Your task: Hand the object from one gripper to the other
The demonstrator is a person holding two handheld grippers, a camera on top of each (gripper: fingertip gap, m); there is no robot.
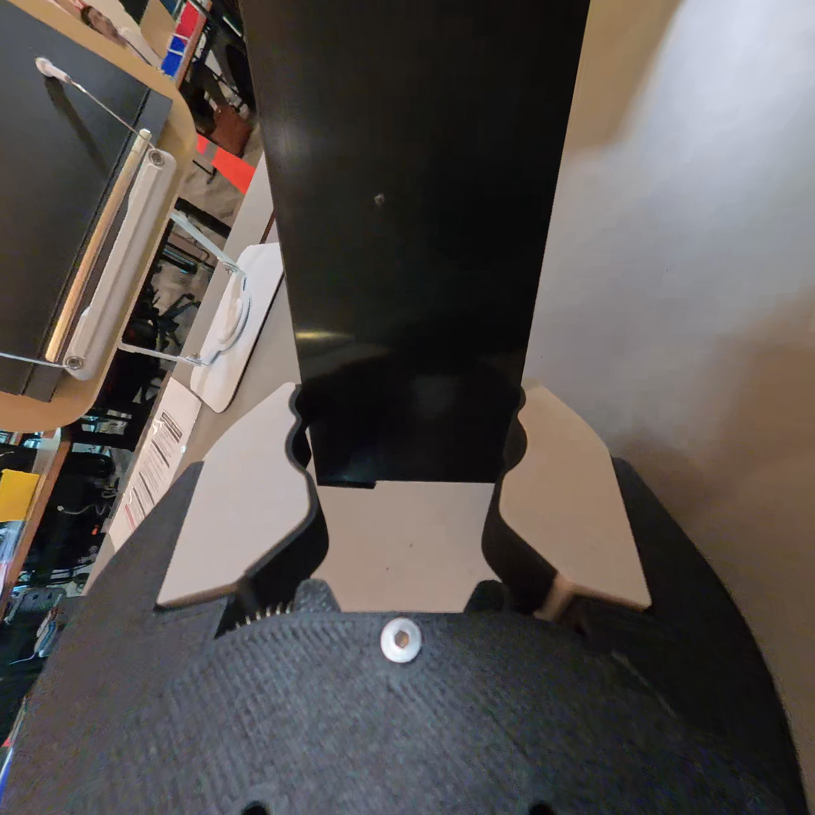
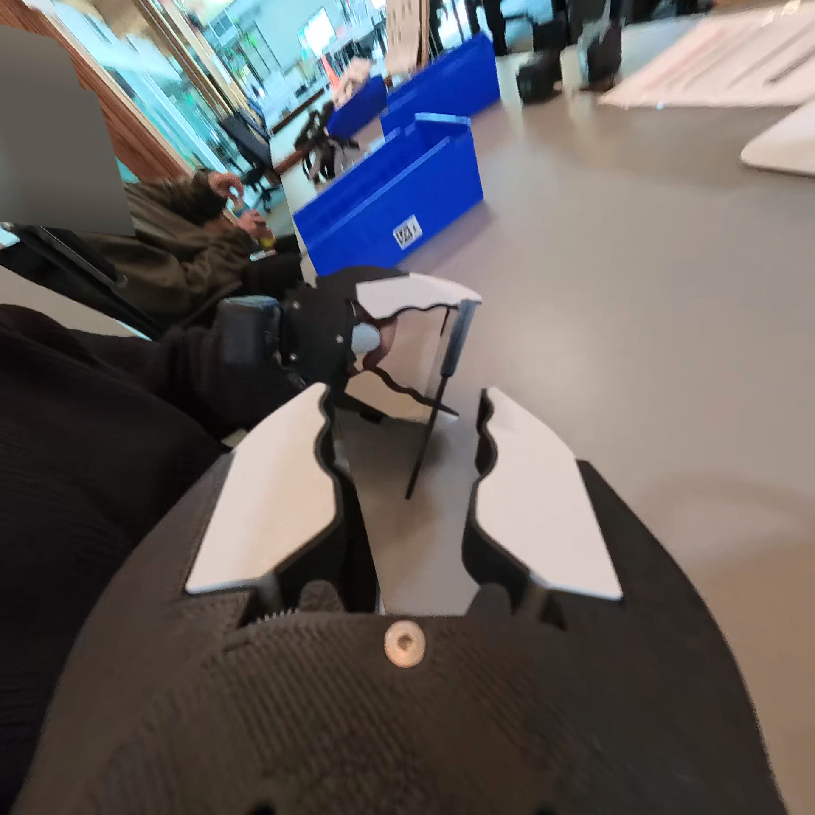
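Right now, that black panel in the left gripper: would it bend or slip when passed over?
The black panel looks stiff: it stands straight, with no sag, from the left gripper. Its glossy face may be slippery. Edge-on it looks thin, so probably light.

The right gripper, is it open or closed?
Open. The right gripper has a wide gap between its fingers, with only the grey table showing through.

The left hand-held gripper [image 1: 408, 423] is clamped, fingers pressing both edges of what it holds. The right hand-held gripper [image 2: 403, 423] (slightly blurred) gapes, fingers [image 2: 273, 502] apart and gripping nothing.
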